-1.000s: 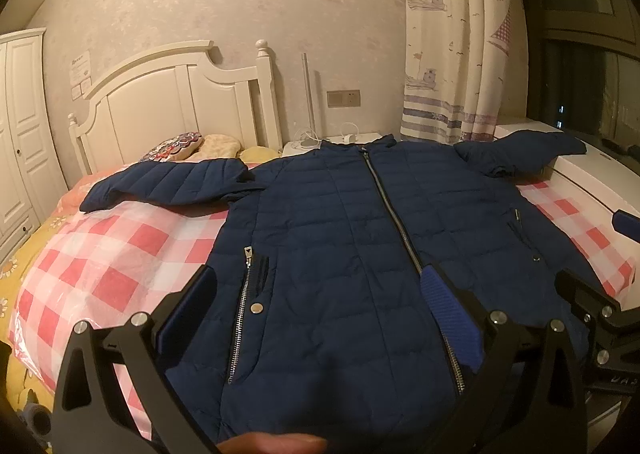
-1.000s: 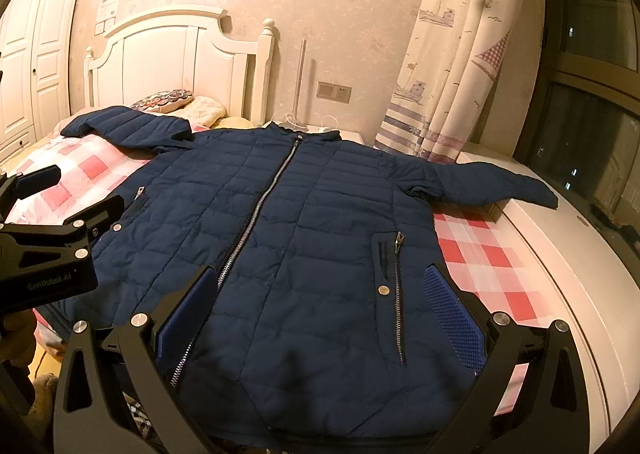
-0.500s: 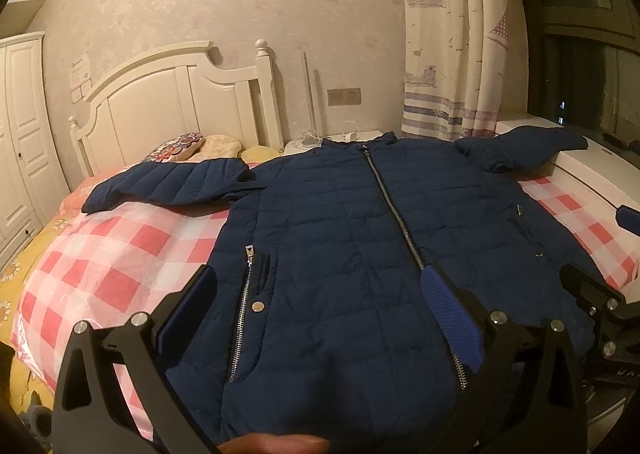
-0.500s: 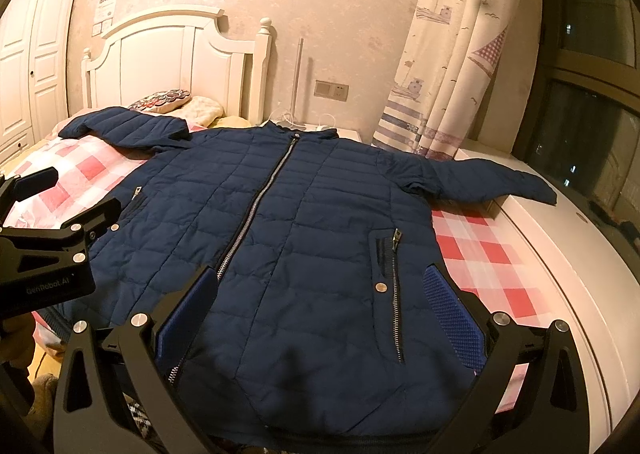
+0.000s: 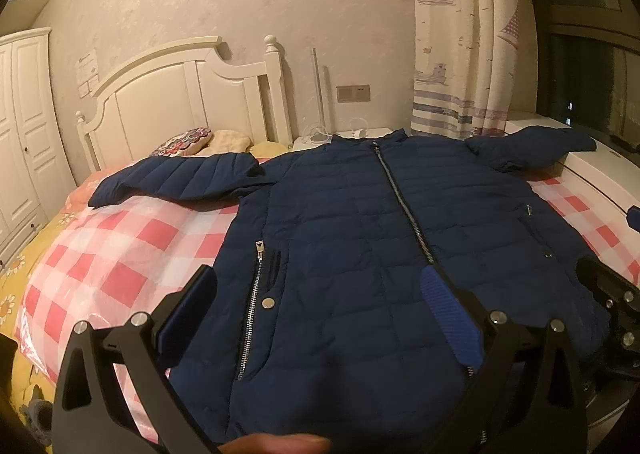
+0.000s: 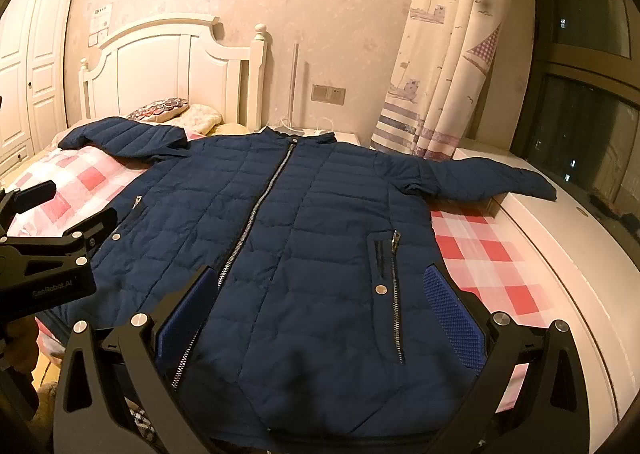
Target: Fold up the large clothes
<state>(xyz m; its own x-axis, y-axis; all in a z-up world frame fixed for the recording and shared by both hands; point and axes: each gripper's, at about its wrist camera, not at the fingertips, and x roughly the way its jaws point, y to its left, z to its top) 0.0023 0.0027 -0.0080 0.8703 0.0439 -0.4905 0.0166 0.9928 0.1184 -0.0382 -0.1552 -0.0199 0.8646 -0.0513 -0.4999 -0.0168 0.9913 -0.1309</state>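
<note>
- The navy quilted jacket [image 5: 360, 238] lies front-up, zipped and spread flat on the bed [image 5: 100, 254], collar toward the headboard [image 5: 180, 94], hem nearest the cameras.
- In the left wrist view, its hem is cut off behind the black frame of the left hand-held gripper [image 5: 318, 304] and a blurred fingertip [image 5: 276, 444] at the bottom edge.
- The right sleeve end [image 6: 532, 186] reaches off the bed onto a white ledge [image 6: 560, 254]; the left sleeve [image 5: 176, 182] lies across the checked cover near the pillows [image 5: 200, 140].
- Left hand-held gripper: jaws spread wide above the lower jacket, nothing between the ribbed blue pads [image 5: 448, 314].
- Right hand-held gripper [image 6: 320, 308]: likewise wide apart over the hem, holding nothing; whether the pads touch the fabric I cannot tell.
- The other tool shows only partly at each frame's edge, and the lettering on its body is too small to read surely.
- Jacket fabric is puffy with horizontal stitched channels, a metal centre zip [image 6: 260, 210], zipped side pockets and round snaps.
- The bed cover is a glossy red-and-white check; the headboard is white panelled wood; the curtain [image 6: 440, 74] carries boat prints and stripes.
- The window [image 6: 580, 94] is dark, with little detail visible.
</note>
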